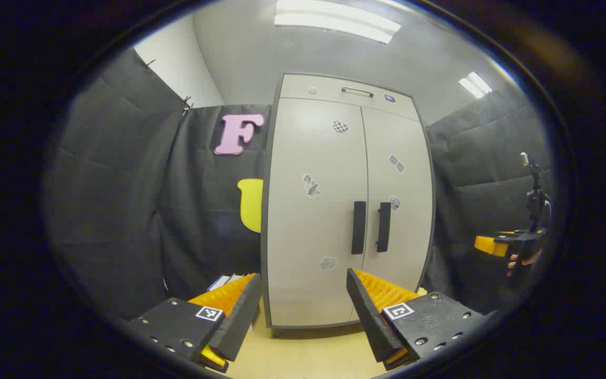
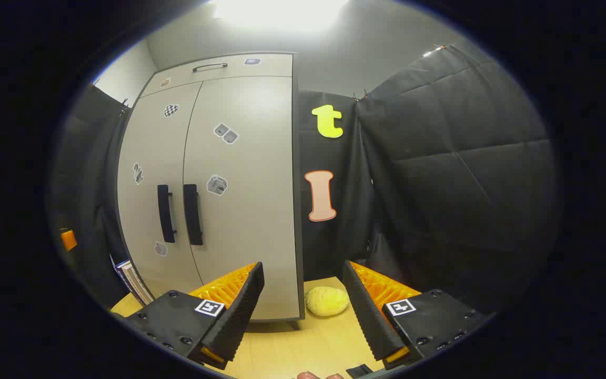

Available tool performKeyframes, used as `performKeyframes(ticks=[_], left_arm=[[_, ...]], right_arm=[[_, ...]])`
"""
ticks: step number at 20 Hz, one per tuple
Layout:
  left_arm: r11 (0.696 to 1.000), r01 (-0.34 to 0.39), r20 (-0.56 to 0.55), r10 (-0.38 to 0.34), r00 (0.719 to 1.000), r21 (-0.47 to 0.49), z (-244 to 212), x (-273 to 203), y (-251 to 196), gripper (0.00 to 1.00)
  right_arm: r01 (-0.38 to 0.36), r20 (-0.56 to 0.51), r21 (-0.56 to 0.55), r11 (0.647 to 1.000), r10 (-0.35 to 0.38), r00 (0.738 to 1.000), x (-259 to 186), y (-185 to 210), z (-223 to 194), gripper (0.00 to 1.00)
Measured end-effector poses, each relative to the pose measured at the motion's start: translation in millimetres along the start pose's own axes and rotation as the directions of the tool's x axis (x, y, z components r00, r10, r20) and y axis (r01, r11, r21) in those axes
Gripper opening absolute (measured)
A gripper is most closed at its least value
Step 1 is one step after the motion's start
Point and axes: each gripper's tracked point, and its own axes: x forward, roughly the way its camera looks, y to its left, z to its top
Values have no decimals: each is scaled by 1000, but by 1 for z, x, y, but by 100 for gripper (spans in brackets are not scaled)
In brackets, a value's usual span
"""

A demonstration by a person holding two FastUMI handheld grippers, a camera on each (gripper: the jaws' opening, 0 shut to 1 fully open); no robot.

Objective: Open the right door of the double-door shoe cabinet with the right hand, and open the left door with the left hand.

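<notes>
Left claw (image 1: 303, 295) gapes before sticker-dotted shoe cabinet (image 1: 345, 210), no legible writing

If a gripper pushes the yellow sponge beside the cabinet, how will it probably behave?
The yellow sponge looks porous and rounded, so it is probably light and would squash rather than resist. It lies loose on the wooden surface beside the cabinet, so a push would likely slide or tumble it.
</notes>
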Motion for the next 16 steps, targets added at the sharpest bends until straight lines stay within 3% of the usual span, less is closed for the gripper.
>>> performKeyframes(ticks=[16], left_arm=[[999,-42,-22,42,999,-17,-20,-29,20,94]], right_arm=[[-80,-28,-2,997,80,996,-13,45,-2,92]])
